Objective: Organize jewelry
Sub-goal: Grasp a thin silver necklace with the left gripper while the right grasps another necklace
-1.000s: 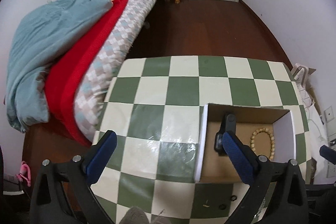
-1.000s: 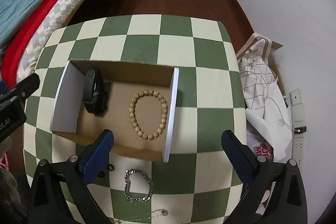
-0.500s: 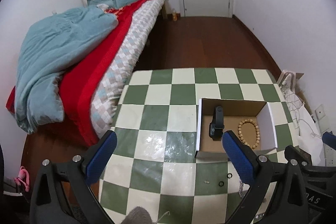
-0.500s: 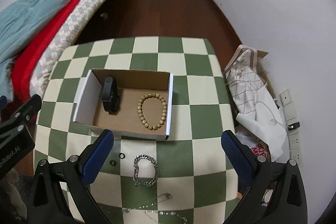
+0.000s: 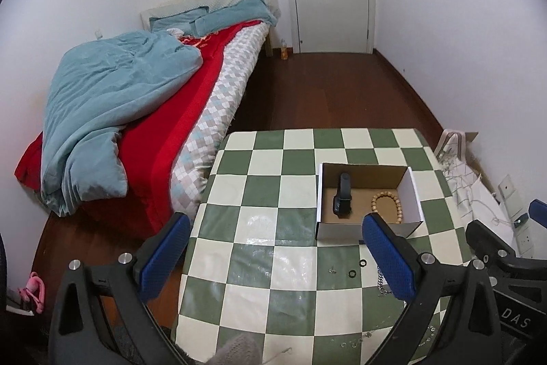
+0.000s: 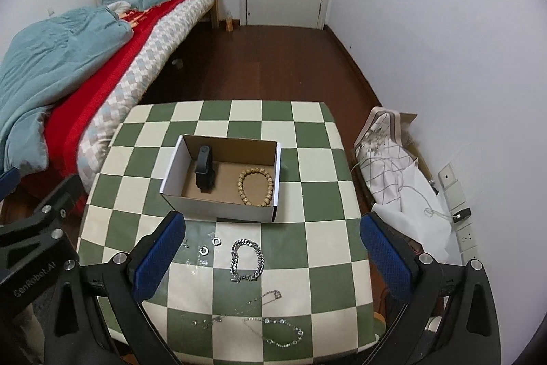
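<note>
Both tools — left tool (image 5: pixel 277 253), right tool (image 6: pixel 271 252) — agape, empty; fine necklace (image 6: pixel 259 324) only in right view.

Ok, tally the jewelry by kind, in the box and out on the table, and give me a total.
Bead bracelet: 1, in the box.
Black band: 1, in the box.
Chain bracelet: 1, on the table.
Thin chains: 2, on the table.
Small rings: 2, on the table.
Total: 7.
</note>
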